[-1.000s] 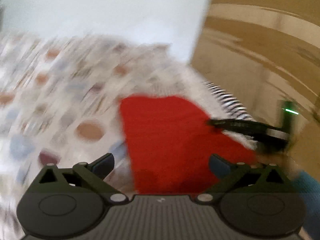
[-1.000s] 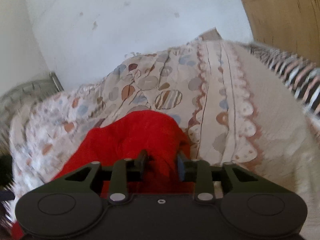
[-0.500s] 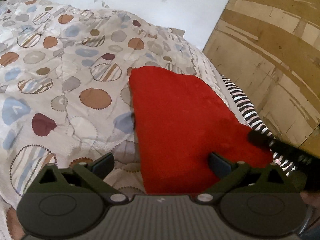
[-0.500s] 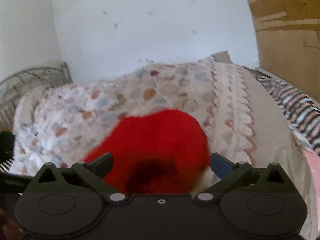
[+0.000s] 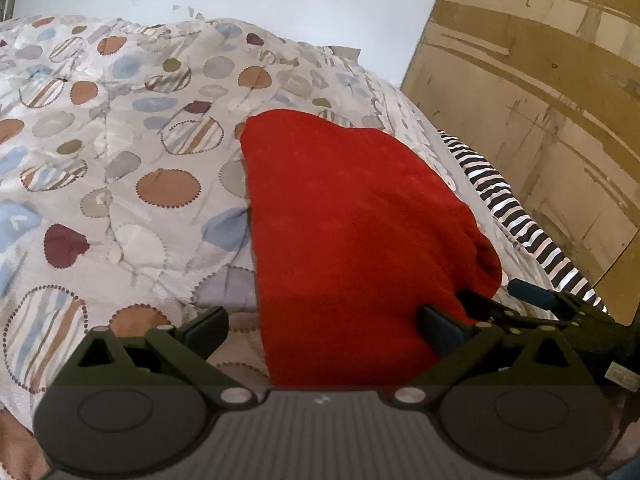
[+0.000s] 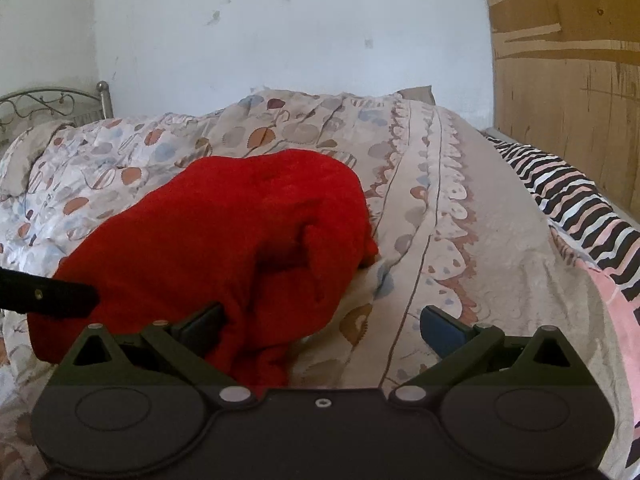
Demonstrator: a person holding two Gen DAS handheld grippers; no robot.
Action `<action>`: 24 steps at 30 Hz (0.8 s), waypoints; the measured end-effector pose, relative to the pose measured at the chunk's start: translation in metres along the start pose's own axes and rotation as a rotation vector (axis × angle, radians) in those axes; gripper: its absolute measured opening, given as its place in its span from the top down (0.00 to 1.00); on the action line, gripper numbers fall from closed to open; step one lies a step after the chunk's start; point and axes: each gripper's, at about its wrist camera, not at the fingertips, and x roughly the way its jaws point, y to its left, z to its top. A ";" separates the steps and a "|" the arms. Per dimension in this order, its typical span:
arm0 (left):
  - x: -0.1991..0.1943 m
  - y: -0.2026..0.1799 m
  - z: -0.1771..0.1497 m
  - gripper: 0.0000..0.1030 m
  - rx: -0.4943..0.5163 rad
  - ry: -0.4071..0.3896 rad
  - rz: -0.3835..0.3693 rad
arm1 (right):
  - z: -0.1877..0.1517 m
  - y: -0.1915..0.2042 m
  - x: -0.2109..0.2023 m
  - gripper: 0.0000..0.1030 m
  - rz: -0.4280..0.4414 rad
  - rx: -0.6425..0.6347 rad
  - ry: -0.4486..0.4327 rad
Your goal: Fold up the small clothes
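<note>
Cloth point(image 5: 352, 232), red, lies on the quilt point(image 5: 120, 168) of a bed, toward its right side; its near edge is bunched in a fold on the right-wrist view point(image 6: 224, 240); left gripper point(image 5: 324, 326) has its fingers point(image 5: 202, 328) spread wide, with the cloth's near end between them and neither pad pressing on it; right gripper point(image 6: 322, 326) has its fingers spread fully, the left finger point(image 6: 200, 326) just beside the cloth's edge, the right finger point(image 6: 442, 330) over bare quilt, nothing clamped; right gripper also shows low at the right edge of the left-wrist view point(image 5: 532, 300), just beside the cloth's corner; striped fabric point(image 6: 560, 196) lies along the bed's right edge, next to a wooden panel point(image 6: 568, 60).
</note>
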 end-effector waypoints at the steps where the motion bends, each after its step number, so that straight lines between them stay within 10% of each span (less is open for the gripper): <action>1: 0.000 0.000 0.000 0.00 0.003 0.000 -0.001 | 0.000 -0.001 0.000 0.01 0.001 0.002 -0.001; 17: -0.013 0.020 0.009 0.01 -0.152 -0.092 -0.061 | -0.011 -0.006 0.000 0.01 0.000 0.036 -0.034; 24: 0.006 0.038 0.017 0.00 -0.202 -0.011 -0.068 | -0.008 -0.021 -0.004 0.00 0.092 0.139 -0.020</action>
